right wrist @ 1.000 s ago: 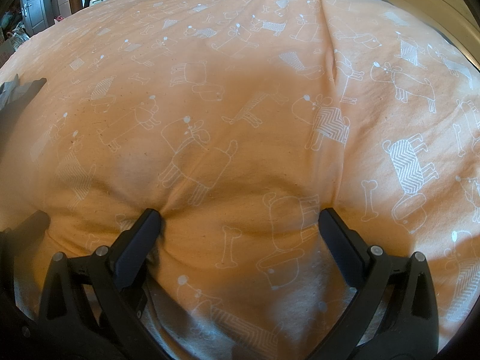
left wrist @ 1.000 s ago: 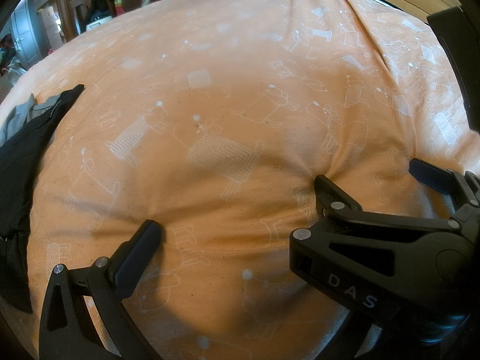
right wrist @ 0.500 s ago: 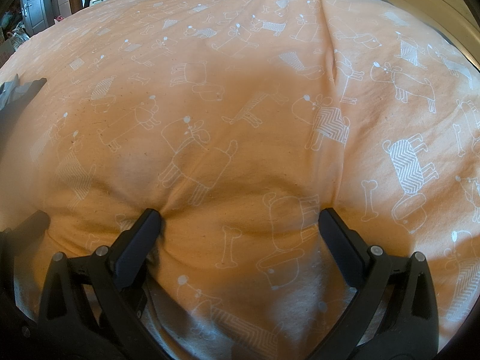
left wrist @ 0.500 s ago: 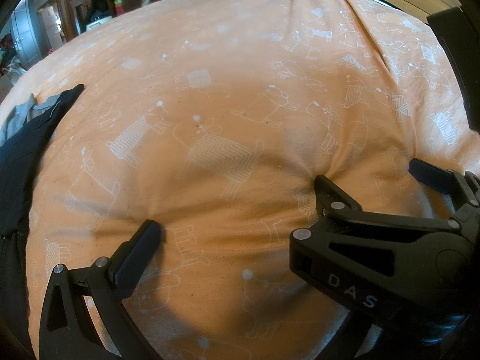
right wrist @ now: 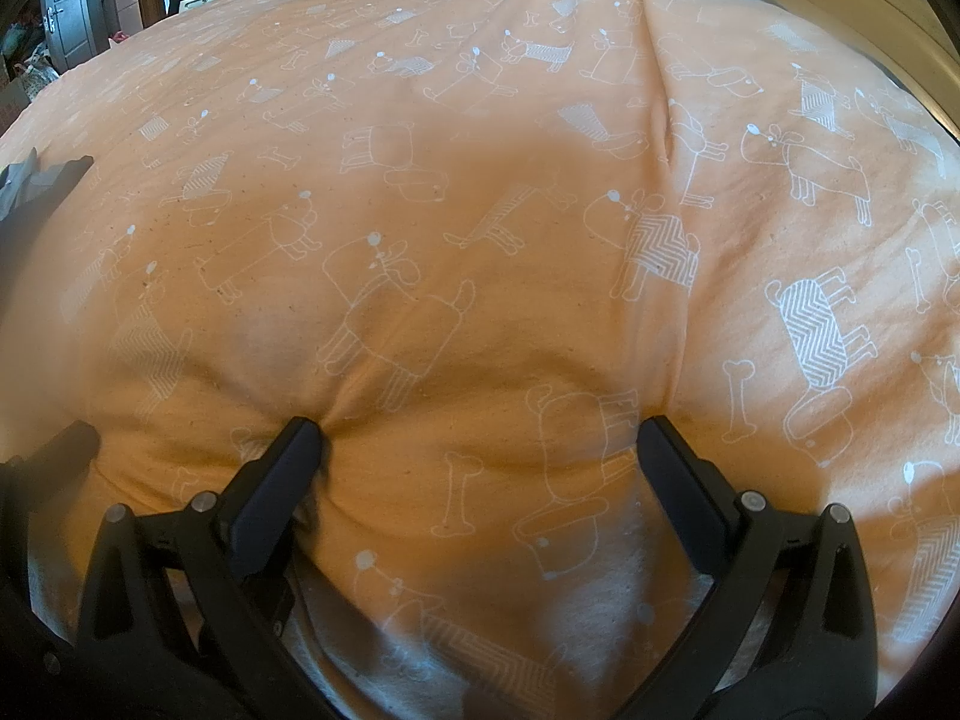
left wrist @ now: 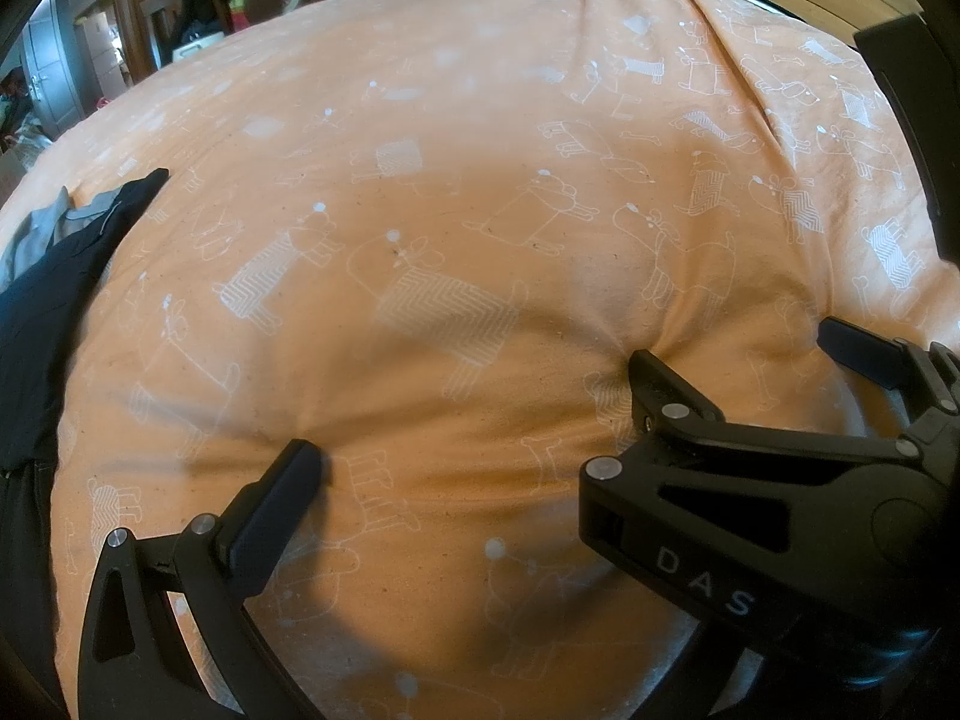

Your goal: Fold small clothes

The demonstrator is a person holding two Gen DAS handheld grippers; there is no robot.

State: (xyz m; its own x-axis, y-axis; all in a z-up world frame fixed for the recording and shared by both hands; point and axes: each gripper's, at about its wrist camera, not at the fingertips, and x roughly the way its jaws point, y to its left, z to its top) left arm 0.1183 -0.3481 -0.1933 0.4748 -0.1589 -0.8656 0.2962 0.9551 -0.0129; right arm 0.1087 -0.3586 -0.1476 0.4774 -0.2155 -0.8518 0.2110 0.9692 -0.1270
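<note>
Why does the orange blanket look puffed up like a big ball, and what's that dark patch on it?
In both wrist views the fisheye lens bends the flat orange blanket into a dome. In the right wrist view the dark patch is a soft shadow on the blanket; the far room at the top is dim. In the left wrist view the dark clothes look stretched at the edge.

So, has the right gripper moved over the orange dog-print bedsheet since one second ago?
No. The right gripper presses the same dog outlines on the orange dog-print bedsheet.
</note>
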